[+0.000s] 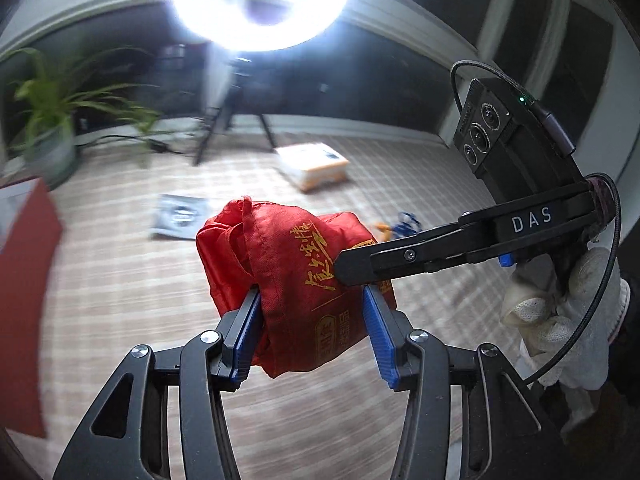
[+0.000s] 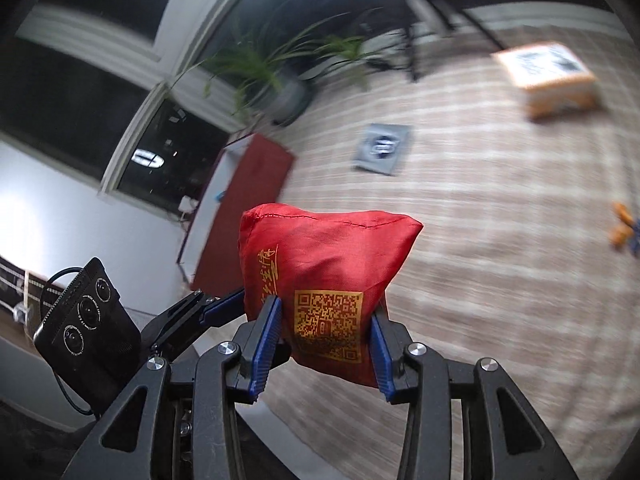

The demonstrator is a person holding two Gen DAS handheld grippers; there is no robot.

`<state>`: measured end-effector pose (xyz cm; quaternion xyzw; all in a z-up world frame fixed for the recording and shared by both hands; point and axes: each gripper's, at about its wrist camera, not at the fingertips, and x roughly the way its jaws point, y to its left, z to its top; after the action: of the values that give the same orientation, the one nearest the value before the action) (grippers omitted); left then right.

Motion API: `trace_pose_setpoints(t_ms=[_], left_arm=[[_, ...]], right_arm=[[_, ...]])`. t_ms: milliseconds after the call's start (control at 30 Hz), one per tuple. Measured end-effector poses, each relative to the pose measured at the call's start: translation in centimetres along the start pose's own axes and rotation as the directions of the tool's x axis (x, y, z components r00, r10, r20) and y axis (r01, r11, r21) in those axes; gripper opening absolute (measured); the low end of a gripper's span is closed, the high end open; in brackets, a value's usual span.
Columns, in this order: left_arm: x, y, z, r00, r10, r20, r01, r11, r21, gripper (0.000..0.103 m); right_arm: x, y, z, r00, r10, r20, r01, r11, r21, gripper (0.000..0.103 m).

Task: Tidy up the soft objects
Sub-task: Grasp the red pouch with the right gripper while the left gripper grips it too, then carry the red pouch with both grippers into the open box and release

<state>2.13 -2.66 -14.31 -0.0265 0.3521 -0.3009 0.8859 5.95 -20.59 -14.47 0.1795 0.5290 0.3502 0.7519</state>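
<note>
Both grippers held the same soft thing in the air above the beige checked rug [image 1: 120,280]: a crumpled red fabric pouch printed with gold characters and a QR code [image 1: 296,276]. The left gripper [image 1: 312,320] had its blue-padded fingers [image 1: 248,332] pressed into the pouch's lower half, and the right gripper [image 2: 326,332] pinched the cloth from the other side, its jaws likewise closed on the fabric. In the left view the right gripper's black fingers crossed in from the right and met the pouch just above the left pads. The risk, as I judged it, lay in the two grips working against each other: thin slippery cloth could slide out from one pair of pads if the hands pulled apart unevenly, and the pouch would then swing or drop to the rug. Motion blur in both views suggested quick movement, which would make a slip likelier. An orange and white cardboard box [image 1: 316,166] and a grey flat packet [image 1: 180,216] lay on the rug, well apart from the pouch.
</note>
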Motion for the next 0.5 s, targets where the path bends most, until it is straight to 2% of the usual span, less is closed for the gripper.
trace_pose_setpoints(t_ms=[300,500], left_arm=[[-7.9,9.9,-2.0,0.987,0.136,0.09,-0.122,0.982,-0.143,0.048],[-11.2,15.3,-3.6,0.972,0.214,0.102,-0.19,0.96,-0.206,0.048]], right_arm=[[9.1,10.6,2.9,0.994,0.059,-0.093,-0.073,0.986,-0.153,0.039],[15.1,16.2,4.2,0.983,0.077,-0.165,-0.114,0.967,-0.227,0.038]])
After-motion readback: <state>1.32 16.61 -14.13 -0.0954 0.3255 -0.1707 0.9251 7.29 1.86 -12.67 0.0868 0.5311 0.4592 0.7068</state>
